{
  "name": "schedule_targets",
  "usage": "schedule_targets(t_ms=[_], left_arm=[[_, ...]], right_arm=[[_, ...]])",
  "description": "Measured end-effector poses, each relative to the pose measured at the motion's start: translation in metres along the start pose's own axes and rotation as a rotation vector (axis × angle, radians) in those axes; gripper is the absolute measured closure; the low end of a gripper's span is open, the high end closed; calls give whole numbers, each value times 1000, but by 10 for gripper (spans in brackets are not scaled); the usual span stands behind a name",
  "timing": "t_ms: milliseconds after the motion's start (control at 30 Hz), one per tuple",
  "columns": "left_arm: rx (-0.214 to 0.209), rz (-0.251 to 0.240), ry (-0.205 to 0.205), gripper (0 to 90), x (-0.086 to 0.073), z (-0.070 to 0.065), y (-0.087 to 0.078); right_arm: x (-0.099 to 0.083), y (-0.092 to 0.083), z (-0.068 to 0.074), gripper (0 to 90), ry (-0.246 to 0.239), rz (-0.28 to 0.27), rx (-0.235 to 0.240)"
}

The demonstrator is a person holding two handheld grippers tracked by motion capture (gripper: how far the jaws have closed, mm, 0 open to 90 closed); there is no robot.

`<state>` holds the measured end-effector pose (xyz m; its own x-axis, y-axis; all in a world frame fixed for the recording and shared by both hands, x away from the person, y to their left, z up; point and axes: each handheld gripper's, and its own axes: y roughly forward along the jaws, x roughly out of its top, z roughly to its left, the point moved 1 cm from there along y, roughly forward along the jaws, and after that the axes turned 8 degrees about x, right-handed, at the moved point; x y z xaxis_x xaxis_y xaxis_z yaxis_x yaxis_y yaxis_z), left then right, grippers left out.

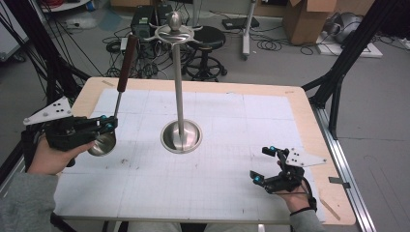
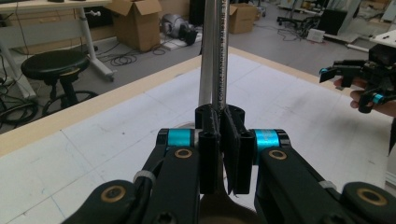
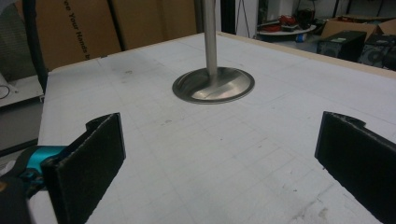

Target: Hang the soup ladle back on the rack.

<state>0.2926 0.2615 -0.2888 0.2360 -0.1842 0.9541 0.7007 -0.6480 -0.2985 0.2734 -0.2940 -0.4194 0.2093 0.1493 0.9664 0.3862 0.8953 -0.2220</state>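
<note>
A: From the high view, our left gripper (image 1: 107, 126) is clamped on the thin metal shaft of the ladle (image 1: 116, 108), just above its bowl. The bowl hangs clear of the table (image 1: 232, 121), and the brown handle leans up toward the hooks at the top of the stand (image 1: 180, 96).

B: And our right gripper (image 1: 266, 166) rests low near the table's right edge, jaws apart, holding nothing, well apart from the stand.

A: In the left gripper view the two pads are pressed together on the shaft, with the stand's pole just behind it. We grip low, so the long handle could swing; if it knocks the pole or the hooks, I'd judge the ladle may twist in the pads or the stand may tip.

B: The shaft is thin and smooth too, so it could slide down through the pads. The right gripper view shows the stand's round base (image 3: 213, 85) ahead between our open jaws; nothing steadies it.

A: Any writing?

B: On the cardboard (image 3: 70, 32) behind the table in that view we read part of a line, "Your Hands"; the rest is cut off. No brand is legible on the ladle or stand.
</note>
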Motion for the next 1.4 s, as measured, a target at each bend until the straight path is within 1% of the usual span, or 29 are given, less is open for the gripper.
schedule_targets(t_ms=[167, 267, 400, 633, 800, 900, 1067, 1100, 1267, 1400], left_arm=[[-10, -2, -4, 846, 3, 0, 4], [-6, -2, -11, 847, 5, 0, 6], [-11, 6, -5, 847, 6, 0, 9], [-16, -23, -31, 847, 8, 1, 15], [-24, -14, -23, 847, 9, -3, 20], [-21, -7, -20, 847, 9, -3, 22], [-27, -2, -28, 847, 9, -3, 25], [-28, -2, -24, 847, 10, -3, 25], [-38, 6, -38, 847, 11, -2, 26], [-61, 25, -57, 846, 12, -1, 30]], right_arm=[[0, 0, 0, 8, 2, -3, 1], [0, 0, 0, 8, 1, -1, 1], [1, 0, 1, 8, 1, -2, 0], [1, 0, 1, 8, -1, 0, -1], [1, 0, 0, 8, 1, -3, 0], [1, 0, 0, 8, 2, -2, 0], [1, 0, 0, 8, -2, -4, -1], [1, 0, 0, 8, -4, -3, 0], [1, -1, -1, 8, -6, -6, -1], [1, -1, 0, 8, -2, -5, -1]])
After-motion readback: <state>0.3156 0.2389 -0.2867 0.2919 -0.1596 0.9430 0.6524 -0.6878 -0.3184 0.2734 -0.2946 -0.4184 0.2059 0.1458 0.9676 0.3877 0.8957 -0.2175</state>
